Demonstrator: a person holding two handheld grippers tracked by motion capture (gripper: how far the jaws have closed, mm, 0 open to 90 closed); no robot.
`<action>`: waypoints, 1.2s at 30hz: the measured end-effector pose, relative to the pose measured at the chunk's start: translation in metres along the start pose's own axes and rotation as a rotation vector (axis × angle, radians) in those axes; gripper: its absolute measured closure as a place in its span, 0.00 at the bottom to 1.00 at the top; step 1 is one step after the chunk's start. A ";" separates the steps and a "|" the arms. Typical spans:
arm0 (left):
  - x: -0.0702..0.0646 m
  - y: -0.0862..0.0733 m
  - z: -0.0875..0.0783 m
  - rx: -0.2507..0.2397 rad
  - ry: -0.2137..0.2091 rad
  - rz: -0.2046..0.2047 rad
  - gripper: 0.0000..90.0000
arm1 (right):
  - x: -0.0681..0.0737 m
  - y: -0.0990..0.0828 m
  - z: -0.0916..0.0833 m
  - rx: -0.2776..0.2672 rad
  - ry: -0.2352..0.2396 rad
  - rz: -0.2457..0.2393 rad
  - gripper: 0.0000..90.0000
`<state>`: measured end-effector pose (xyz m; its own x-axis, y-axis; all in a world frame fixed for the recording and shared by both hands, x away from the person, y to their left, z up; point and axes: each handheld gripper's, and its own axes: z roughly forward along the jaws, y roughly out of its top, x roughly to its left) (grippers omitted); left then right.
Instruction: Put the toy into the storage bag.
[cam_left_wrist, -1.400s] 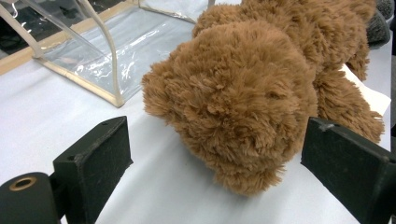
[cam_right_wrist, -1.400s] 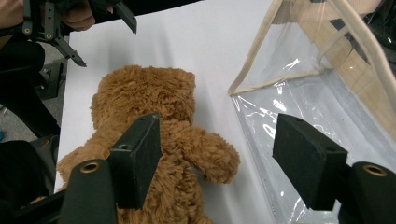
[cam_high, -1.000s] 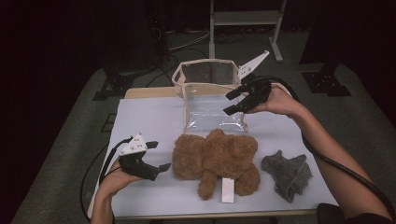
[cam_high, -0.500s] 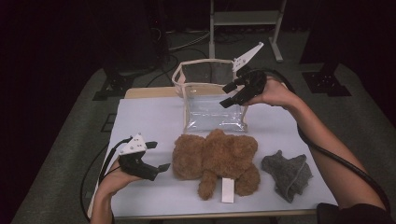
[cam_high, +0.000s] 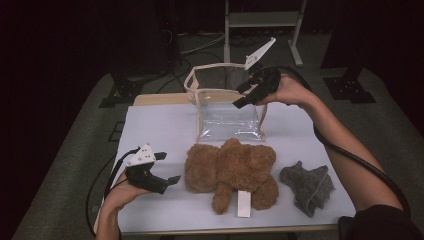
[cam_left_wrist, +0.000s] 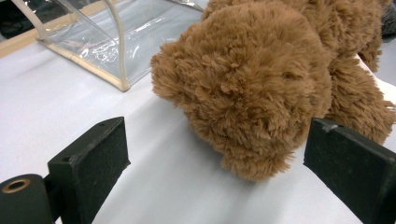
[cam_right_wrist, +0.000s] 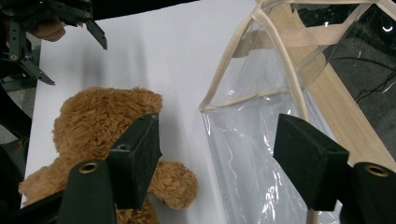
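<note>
The right gripper (cam_high: 248, 93), jaws spread, hovered at the clear bag's (cam_high: 227, 112) two o'clock rim, likely to hold it open. The left gripper (cam_high: 167, 170), spread, faced the teddy bear (cam_high: 231, 170) at six o'clock; grasping looked next.

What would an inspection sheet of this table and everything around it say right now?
Surface: white table, wooden strip along its far edge.
Job's things: brown teddy lying flat, white tag at its near side; clear bag standing open behind it.
Clutter: grey cloth, crumpled, beside the teddy.
Grippers: left gripper open, low, beside the teddy; right gripper open, raised at the bag's rim.
Cables: black cable along the right forearm; another at the left gripper.
Surroundings: dark room, grey floor, metal stand behind.
</note>
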<state>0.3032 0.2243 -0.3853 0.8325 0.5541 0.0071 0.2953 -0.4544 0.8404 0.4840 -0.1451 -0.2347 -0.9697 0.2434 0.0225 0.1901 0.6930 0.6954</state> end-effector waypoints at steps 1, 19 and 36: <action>0.000 0.000 0.000 -0.003 0.002 -0.002 0.06 | -0.001 0.001 0.000 0.003 0.000 -0.001 0.34; 0.001 -0.005 -0.008 -0.002 0.018 -0.013 0.06 | -0.019 0.016 0.012 0.061 0.018 -0.010 0.38; 0.003 -0.007 -0.011 -0.002 0.022 -0.019 0.06 | -0.033 0.026 0.024 0.076 0.029 -0.010 0.40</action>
<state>0.2980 0.2367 -0.3850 0.8163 0.5777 0.0031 0.3099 -0.4424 0.8415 0.5243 -0.1190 -0.2343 -0.9753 0.2175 0.0374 0.1907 0.7452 0.6390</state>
